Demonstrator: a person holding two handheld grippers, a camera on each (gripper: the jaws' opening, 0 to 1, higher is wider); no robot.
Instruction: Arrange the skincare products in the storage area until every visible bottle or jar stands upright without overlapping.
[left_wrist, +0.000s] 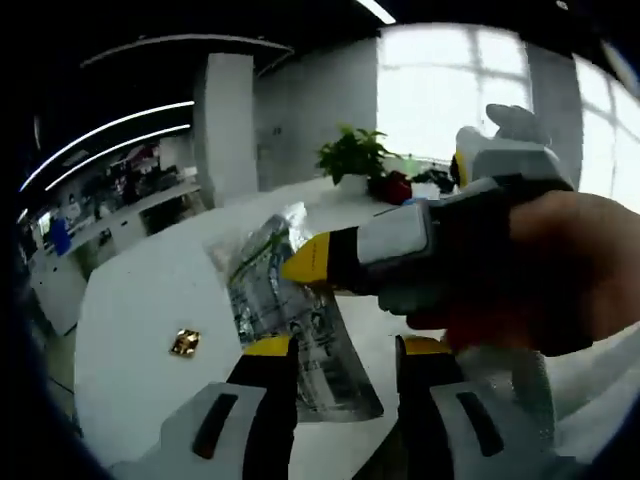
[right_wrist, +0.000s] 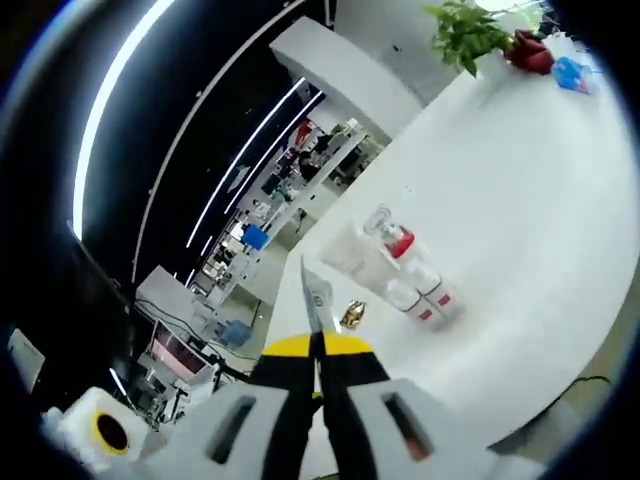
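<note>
Crinkled clear plastic, a printed pouch (left_wrist: 290, 320), is hanging above the white bench (left_wrist: 140, 300), its upper edge pinched tight between the yellow tips of the right gripper (left_wrist: 300, 262), which a hand (left_wrist: 540, 270) is holding. The left gripper (left_wrist: 345, 350) is sitting with its jaws apart beside the pouch's lower end. Several skincare bottles (right_wrist: 405, 275) are standing clustered mid-bench, a small gold wrapper (right_wrist: 352, 314) lying just beside them, a potted plant (right_wrist: 465, 32) at the far edge
</note>
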